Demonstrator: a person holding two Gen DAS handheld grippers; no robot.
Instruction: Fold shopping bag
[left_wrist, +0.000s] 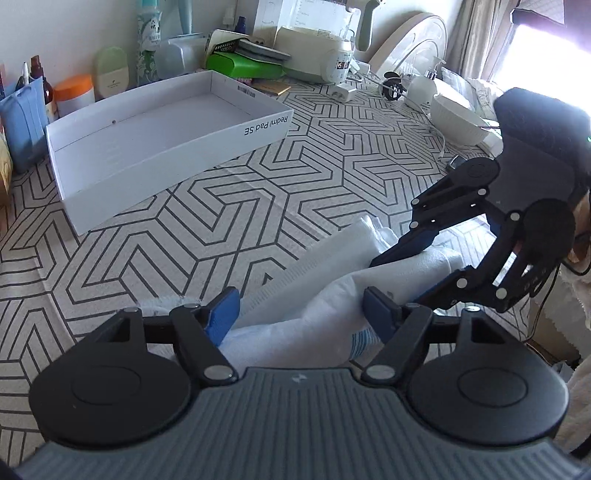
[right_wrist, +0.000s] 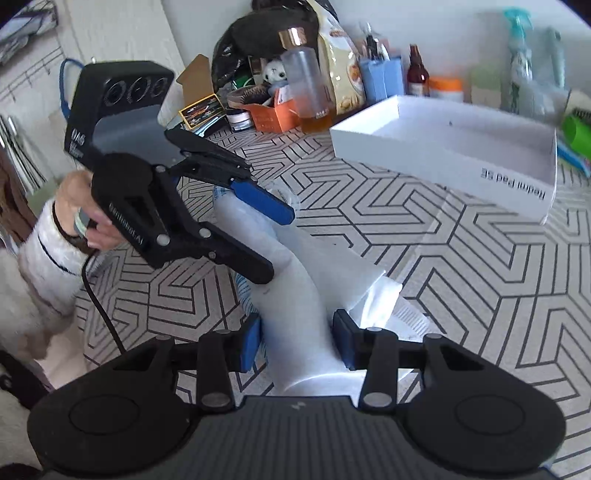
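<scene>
White shopping bag (left_wrist: 325, 295) bunched into a long roll, lifted over the patterned tablecloth (left_wrist: 184, 229). Left gripper (left_wrist: 301, 314) spread wide around one end, pads barely pressing. Right gripper (right_wrist: 297, 341) likewise wide, straddling the other end. White box (left_wrist: 147, 147) well apart. Likely risk: slippery film sliding free, roll springing loose, through so slack a hold.

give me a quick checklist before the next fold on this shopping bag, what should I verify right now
1. Left gripper around the bag: ok, fingers straddle it, jaws open.
2. Right gripper around the bag: ok, also open, not clamped.
3. Bag flattened: not ok, it looks rolled and bunched.
4. Tablecloth ahead free for folding: ok.
5. White box clear of the bag: ok, apart.
6. Bag handles' position: cannot tell.
</scene>
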